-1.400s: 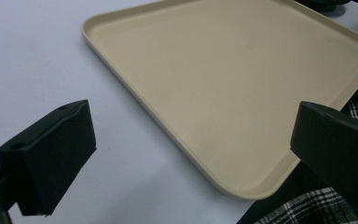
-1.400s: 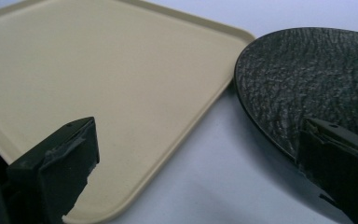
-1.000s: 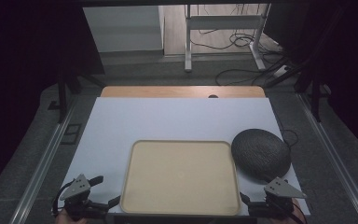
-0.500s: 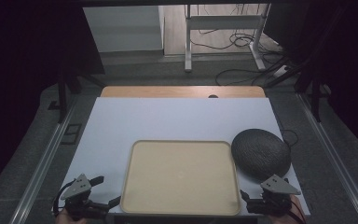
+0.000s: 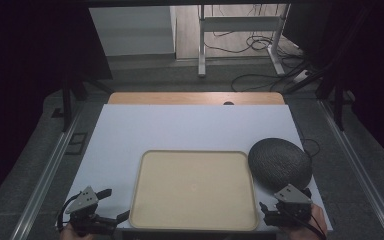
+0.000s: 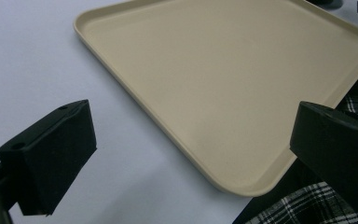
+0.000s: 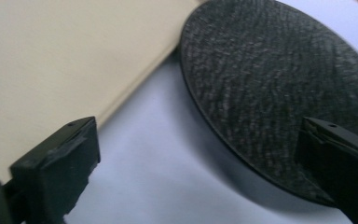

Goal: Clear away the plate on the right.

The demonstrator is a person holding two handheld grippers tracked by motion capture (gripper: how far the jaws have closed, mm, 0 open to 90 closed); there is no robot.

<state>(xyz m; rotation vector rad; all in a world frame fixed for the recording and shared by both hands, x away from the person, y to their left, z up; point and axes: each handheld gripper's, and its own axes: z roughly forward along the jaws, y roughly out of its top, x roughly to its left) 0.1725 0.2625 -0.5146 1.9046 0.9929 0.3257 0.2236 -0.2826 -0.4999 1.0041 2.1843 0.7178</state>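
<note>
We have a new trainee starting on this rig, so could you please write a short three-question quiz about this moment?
1. True or false: the tray has something lying on it.
2. Which gripper is nearer the dark mat? A) left gripper B) right gripper
3. Fill in: both grippers' jaws are ____.

Key:
1. False. The tray is bare in the high view.
2. B. The mat lies on the white sheet just beyond the right gripper, beside the tray's right edge.
3. Open. Both gripper views show a wide gap with nothing held.
</note>
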